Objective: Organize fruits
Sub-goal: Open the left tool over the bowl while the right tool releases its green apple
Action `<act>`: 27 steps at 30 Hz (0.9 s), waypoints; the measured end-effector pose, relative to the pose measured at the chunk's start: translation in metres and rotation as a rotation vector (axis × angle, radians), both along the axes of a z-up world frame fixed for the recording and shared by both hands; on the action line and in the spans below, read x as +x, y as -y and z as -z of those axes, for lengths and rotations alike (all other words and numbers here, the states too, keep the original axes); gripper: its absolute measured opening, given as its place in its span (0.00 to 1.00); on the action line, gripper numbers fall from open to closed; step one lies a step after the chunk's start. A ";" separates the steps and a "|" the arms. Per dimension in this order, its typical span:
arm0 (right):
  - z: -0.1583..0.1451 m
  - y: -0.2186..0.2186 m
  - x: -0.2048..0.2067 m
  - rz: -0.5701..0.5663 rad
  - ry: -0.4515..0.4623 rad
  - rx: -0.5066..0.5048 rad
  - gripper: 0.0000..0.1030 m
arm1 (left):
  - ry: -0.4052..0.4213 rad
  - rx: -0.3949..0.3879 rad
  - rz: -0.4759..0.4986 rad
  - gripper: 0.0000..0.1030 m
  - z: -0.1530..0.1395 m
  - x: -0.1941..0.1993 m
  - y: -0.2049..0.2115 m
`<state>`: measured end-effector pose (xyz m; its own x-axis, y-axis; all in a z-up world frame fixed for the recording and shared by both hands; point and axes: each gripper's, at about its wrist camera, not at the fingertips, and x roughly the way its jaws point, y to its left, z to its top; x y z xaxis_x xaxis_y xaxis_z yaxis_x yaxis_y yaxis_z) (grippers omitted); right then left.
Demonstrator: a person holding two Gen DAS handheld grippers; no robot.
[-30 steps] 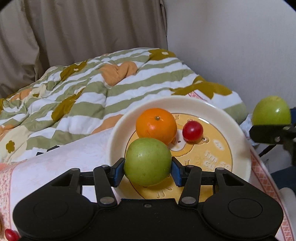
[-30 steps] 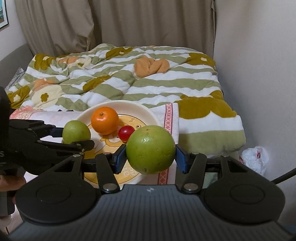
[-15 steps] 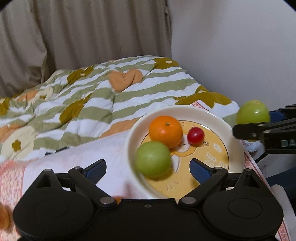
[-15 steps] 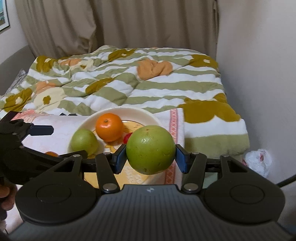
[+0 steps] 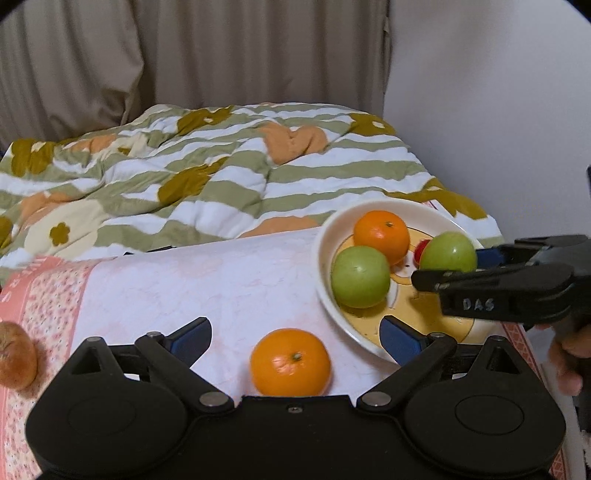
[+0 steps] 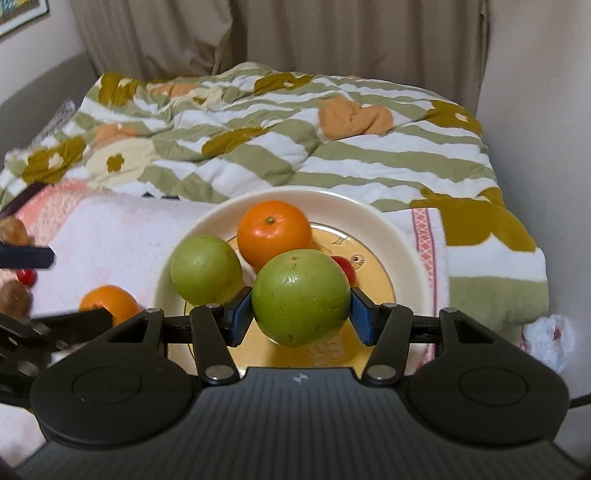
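Since the earlier frame, the left gripper [image 5: 295, 336] had let go of a green apple [image 5: 360, 277], left on the plate [image 5: 325, 295], and hung spread wide over a loose orange [image 5: 290, 362]. Meanwhile the right gripper [image 6: 301, 308], marked "DAS", clamped a second green apple [image 6: 301, 297] above the plate's printed centre, whose lettering was unreadable.

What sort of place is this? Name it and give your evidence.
Most likely a bedroom: a bed under a striped floral quilt, drawn curtains behind it, and fruit on a plate on a towel-covered surface at the bed's foot.
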<state>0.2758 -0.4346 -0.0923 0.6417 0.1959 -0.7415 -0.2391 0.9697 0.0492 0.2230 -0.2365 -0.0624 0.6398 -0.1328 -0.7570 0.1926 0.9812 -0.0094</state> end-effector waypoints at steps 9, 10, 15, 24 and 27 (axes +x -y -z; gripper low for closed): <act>0.012 -0.008 0.001 -0.023 -0.010 -0.010 0.69 | 0.005 0.007 -0.018 0.97 0.001 -0.005 -0.005; 0.013 -0.008 0.001 -0.021 -0.008 -0.013 0.69 | 0.006 0.007 -0.017 0.97 0.000 -0.006 -0.005; 0.002 -0.005 -0.007 -0.007 0.065 -0.009 1.00 | 0.022 0.011 -0.014 0.97 -0.004 -0.014 -0.004; -0.028 0.006 -0.031 0.027 0.102 0.017 1.00 | 0.095 -0.007 -0.038 0.97 -0.028 -0.040 -0.005; -0.042 0.008 -0.044 0.034 0.116 0.023 1.00 | 0.109 -0.006 -0.042 0.97 -0.038 -0.050 -0.004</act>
